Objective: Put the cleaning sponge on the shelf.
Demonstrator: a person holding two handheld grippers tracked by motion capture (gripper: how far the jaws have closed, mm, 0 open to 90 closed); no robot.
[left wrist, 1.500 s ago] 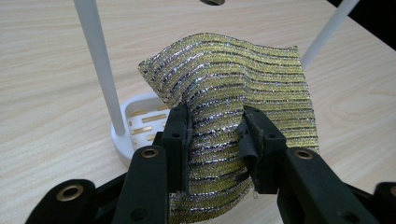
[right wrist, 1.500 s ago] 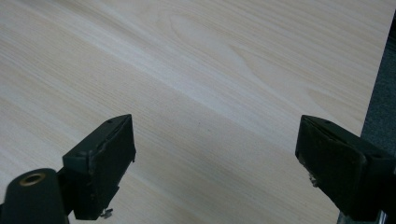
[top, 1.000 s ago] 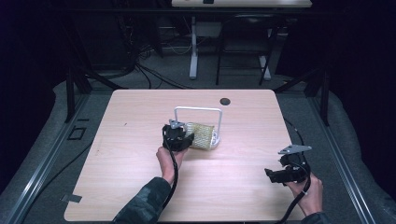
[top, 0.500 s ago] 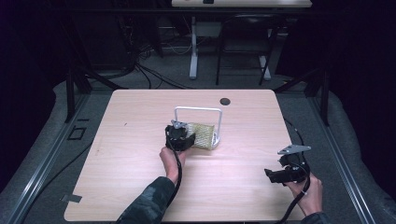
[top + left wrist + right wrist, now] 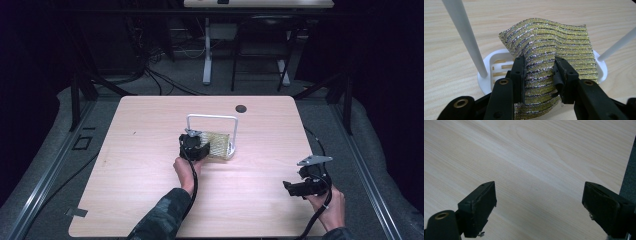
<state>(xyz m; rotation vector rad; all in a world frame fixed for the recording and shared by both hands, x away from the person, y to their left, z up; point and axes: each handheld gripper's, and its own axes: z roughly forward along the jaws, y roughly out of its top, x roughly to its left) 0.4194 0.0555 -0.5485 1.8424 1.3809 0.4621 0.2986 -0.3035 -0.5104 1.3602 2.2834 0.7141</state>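
Near the middle of the table [image 5: 150, 200], a gold-and-silver striped scouring cloth [image 5: 554, 47] droops over a white dish [image 5: 491, 75] from which a white hoop rack [image 5: 212, 118] rises. The left gripper [image 5: 539, 72] has its jaws clamped on the cloth's near edge. To do this step well, I would lift or lower the cloth gently between the hoop's posts, keeping it from snagging. The left forearm reaches forward, the wrist level and pointing away. At the near right, the right gripper [image 5: 539, 202] hangs over bare wood, jaws wide apart and holding nothing.
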